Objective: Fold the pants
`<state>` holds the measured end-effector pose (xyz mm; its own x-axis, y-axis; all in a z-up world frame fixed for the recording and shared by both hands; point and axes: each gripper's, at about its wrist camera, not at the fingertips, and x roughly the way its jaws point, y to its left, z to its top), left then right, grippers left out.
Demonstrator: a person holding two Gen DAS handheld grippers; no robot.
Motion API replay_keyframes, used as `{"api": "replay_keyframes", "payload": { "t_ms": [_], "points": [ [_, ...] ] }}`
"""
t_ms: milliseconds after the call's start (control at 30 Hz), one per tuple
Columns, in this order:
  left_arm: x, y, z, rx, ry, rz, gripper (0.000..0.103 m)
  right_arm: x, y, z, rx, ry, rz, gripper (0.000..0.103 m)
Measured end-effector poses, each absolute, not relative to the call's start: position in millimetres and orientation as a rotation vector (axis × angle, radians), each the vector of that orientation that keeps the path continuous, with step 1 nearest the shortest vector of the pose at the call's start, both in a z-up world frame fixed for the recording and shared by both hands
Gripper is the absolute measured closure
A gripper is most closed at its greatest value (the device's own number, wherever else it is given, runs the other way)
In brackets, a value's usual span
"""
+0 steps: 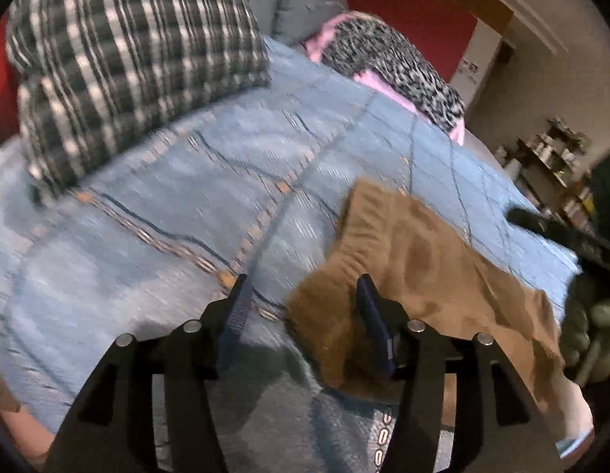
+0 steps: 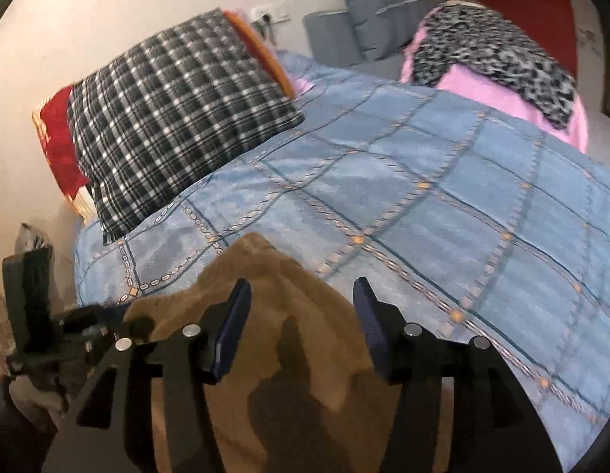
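Both tongs (image 1: 301,295) (image 2: 301,299) agape, empty, over brown pants (image 2: 273,287) at bedspread (image 2: 443,181) edge, open quilt beyond.

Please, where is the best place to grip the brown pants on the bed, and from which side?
Probably the gathered waistband edge of the brown pants, coming from above at the near bed edge: the cloth lies flat on the blue bedspread, so only a bunched edge offers a pinch.
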<state>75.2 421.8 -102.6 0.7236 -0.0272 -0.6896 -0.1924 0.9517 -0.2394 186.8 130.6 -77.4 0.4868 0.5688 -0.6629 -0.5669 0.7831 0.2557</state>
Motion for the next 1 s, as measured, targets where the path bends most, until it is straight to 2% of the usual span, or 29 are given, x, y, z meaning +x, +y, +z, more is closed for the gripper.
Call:
{"api": "replay_keyframes", "payload": {
  "t_ms": [200,400,567,767,1000],
  "points": [
    [70.2,409.7,-63.9,-0.264,0.667,0.131,0.046,167.8,61.5,-78.7,0.105,0.826,0.578,0.048],
    [93.9,345.7,-53.3,-0.207,0.681,-0.042,0.046,134.2,17.2,-86.9,0.099,0.827,0.475,0.048],
    [140.7,296.4,-76.9,-0.177,0.757,-0.126,0.046,105.7,-23.7,-104.8,0.125,0.866,0.369,0.048],
    [183.4,279.7,-121.4,-0.14,0.881,-0.063,0.046,60.1,-86.6,-126.6,0.045,0.87,0.197,0.048],
    [191.6,268.6,-139.1,-0.061,0.905,0.019,0.046,38.9,-182.5,-154.9,0.205,0.918,0.022,0.049]
  ]
}}
